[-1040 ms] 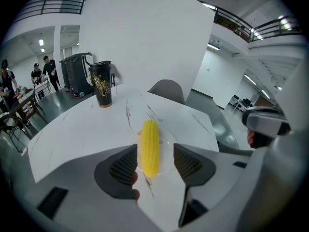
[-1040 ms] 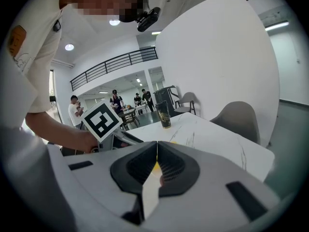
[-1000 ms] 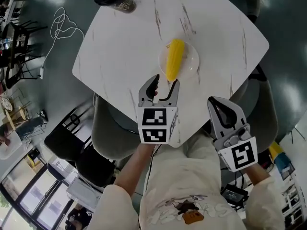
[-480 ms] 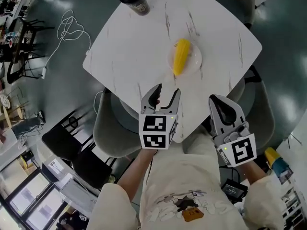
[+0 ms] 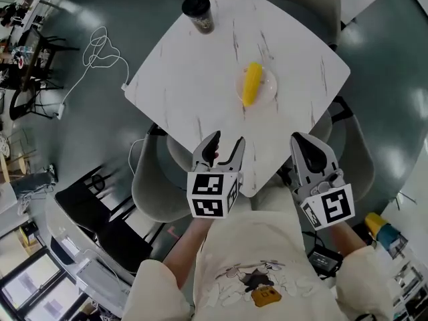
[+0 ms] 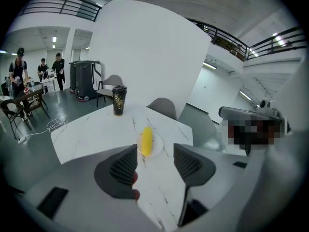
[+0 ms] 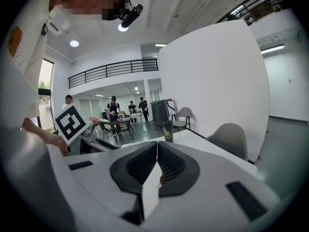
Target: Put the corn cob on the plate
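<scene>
I am looking steeply down on the white marbled desk [image 5: 194,79], and the corn cob [image 5: 251,92] is lying on the small white plate [image 5: 270,83], running roughly from 12 to 6 o'clock with nothing gripping it. The plate is sitting toward the 3 o'clock side of the desk's middle, while a dark lidded cup [image 5: 198,12] is standing upright near the corner at 11 o'clock, well apart from the plate. I am holding the left tool [image 5: 227,139] over the near edge of the desk, with the cob well clear of it at about 1 o'clock. Its jaws are standing spread with nothing between them, and through the gap its own view is showing the cob on the plate straight ahead at 12 o'clock. The right tool [image 5: 302,141] is hanging at 3 o'clock of the left one, off the desk's near edge and close to my body. Its jaws are pressing together on nothing, and its own view is looking across the desk toward the cup. A grey chair [image 5: 154,186] is tucked at the desk's 7 o'clock side, and a white cable [image 5: 100,49] is lying looped on the floor at 10 o'clock.
</scene>
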`<state>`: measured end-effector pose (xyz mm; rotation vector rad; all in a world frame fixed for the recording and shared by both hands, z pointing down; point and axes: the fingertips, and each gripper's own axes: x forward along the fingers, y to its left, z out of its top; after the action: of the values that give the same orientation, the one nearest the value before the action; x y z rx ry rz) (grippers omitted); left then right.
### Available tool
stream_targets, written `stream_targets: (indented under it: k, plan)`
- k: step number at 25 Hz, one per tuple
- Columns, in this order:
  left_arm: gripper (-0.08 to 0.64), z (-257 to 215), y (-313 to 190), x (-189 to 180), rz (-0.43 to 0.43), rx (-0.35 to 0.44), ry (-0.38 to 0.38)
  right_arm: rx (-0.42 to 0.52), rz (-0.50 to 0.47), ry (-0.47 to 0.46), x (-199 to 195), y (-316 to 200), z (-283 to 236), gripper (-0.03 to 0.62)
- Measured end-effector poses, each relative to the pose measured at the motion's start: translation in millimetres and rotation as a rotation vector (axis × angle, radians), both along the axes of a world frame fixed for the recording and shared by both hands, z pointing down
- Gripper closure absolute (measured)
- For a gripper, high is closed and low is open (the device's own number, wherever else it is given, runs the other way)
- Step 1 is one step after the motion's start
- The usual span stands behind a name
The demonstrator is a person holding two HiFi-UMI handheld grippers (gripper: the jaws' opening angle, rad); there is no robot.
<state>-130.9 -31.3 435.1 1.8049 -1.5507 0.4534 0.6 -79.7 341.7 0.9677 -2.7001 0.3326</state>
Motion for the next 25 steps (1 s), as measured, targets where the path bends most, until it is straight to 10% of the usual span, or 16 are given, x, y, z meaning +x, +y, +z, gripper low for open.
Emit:
stream_targets:
  k: [25]
  plan:
    - [0.319, -86, 128, -13, 0.029, 0.170, 0.099, 0.089, -0.012, 0.007, -38, 111, -64, 0.588]
